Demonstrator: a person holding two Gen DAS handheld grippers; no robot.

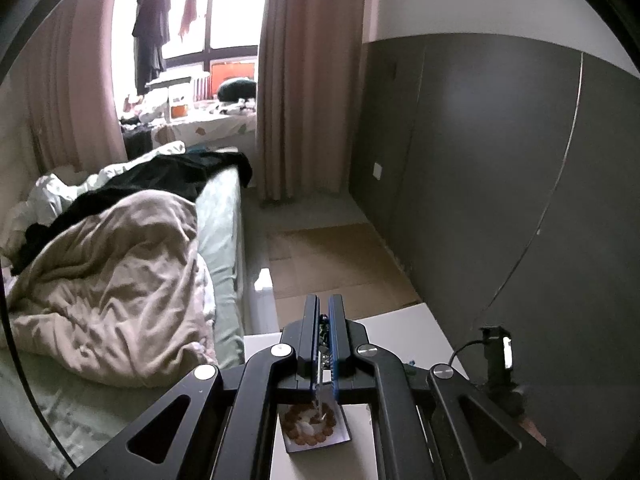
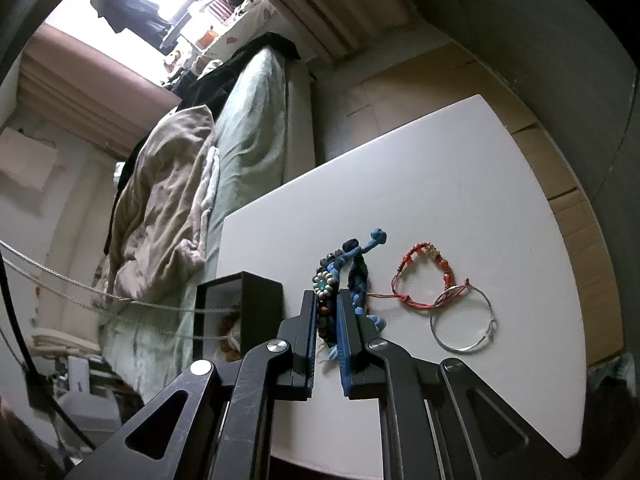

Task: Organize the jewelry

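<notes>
My left gripper (image 1: 323,305) is shut on a silver chain (image 1: 320,372). The chain hangs from between the fingers into a small black box (image 1: 347,436) that holds a brown bead bracelet (image 1: 308,426). In the right wrist view the same chain (image 2: 80,288) runs taut from the left into the box (image 2: 260,296). My right gripper (image 2: 325,301) is shut on a dark bead bracelet with a flower charm (image 2: 322,283) on the white table (image 2: 440,180). Beside it lie a blue braided bracelet (image 2: 358,280), a red cord bracelet (image 2: 428,272) and a silver wire bangle (image 2: 464,320).
A bed with a beige blanket (image 2: 168,200) runs along the table's left side. Flat cardboard (image 1: 332,264) covers the floor beyond the table, and a grey wall (image 1: 500,180) stands at the right. A black device with a cable (image 1: 496,356) sits at the table's right edge.
</notes>
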